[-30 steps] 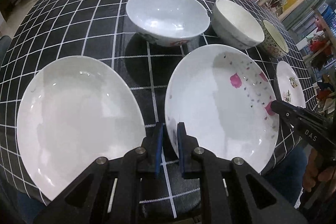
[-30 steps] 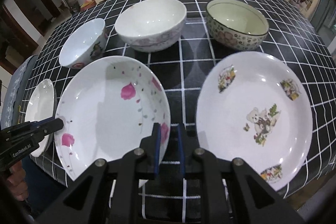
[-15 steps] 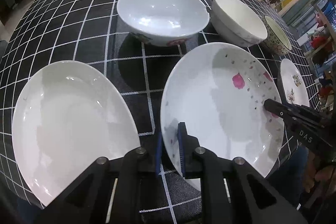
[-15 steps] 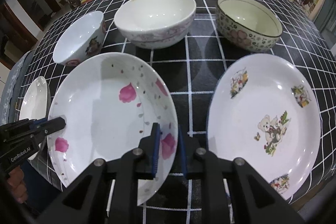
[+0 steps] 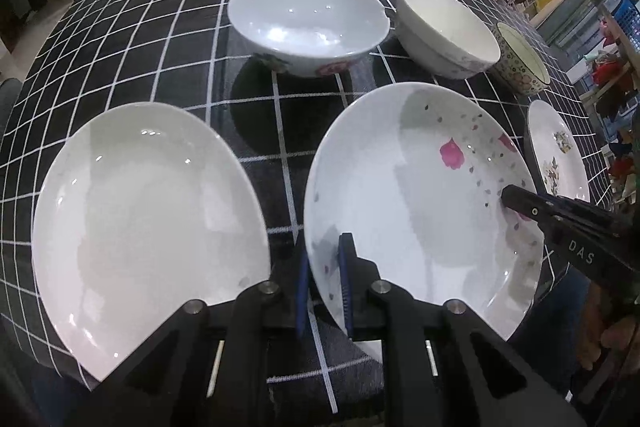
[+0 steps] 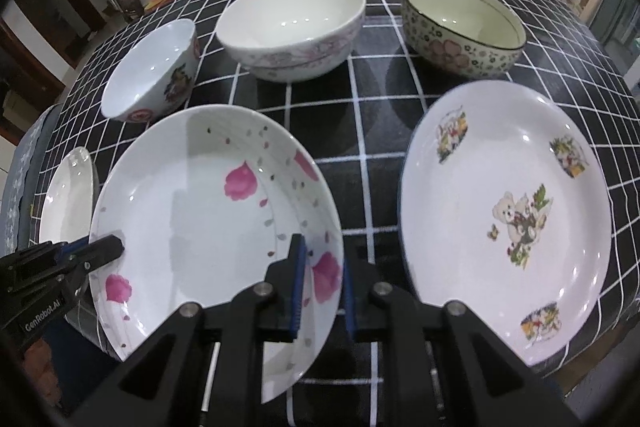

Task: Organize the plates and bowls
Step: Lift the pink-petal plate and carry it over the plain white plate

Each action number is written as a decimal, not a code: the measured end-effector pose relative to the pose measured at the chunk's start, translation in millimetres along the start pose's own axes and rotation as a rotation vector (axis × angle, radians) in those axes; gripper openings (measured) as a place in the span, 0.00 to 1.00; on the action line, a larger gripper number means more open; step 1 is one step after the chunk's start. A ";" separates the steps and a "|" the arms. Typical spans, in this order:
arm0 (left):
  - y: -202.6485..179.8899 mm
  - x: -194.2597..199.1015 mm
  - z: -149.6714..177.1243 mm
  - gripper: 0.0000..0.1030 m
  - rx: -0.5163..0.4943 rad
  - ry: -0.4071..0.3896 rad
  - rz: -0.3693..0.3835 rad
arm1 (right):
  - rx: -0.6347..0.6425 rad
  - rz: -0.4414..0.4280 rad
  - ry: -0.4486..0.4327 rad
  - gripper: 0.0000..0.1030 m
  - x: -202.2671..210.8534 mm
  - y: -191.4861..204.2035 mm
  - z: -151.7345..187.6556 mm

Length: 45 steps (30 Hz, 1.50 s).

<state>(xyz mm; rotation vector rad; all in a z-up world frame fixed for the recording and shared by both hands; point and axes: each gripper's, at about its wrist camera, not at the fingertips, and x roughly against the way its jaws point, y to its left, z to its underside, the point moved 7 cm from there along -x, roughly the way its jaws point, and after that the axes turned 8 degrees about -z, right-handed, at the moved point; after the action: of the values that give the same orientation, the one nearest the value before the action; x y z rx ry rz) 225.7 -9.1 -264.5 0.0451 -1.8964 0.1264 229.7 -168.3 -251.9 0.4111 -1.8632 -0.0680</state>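
A white plate with pink petals (image 5: 420, 199) sits in the middle of the front row; it also shows in the right wrist view (image 6: 208, 219). My left gripper (image 5: 325, 281) straddles its left rim, jaws narrow around the rim. My right gripper (image 6: 322, 285) straddles its right rim the same way. Whether either grips the plate I cannot tell. A plain white plate (image 5: 148, 223) lies to the left, a bear-print plate (image 6: 504, 215) to the right.
Three bowls stand behind on the black checked tablecloth (image 5: 160, 39): a white bowl with red marks (image 5: 308, 23), a cream bowl (image 6: 292, 31), a flower-patterned bowl (image 6: 464, 27). The table's front edge is just under both grippers. Cabinets stand beyond the table.
Both grippers have moved forward from the gaps beside the petal plate onto its rims, one jaw above and one below. The plate's front edge looks slightly raised.
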 end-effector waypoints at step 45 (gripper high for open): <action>173.9 53.9 41.5 0.12 0.252 -0.064 -0.146 | 0.273 -0.065 0.040 0.20 -40.9 181.8 -18.0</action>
<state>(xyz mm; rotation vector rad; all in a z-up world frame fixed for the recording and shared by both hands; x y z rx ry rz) 152.8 160.8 -238.1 0.3616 -1.9240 0.2671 212.8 17.6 -237.9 0.6566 -1.8246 0.1519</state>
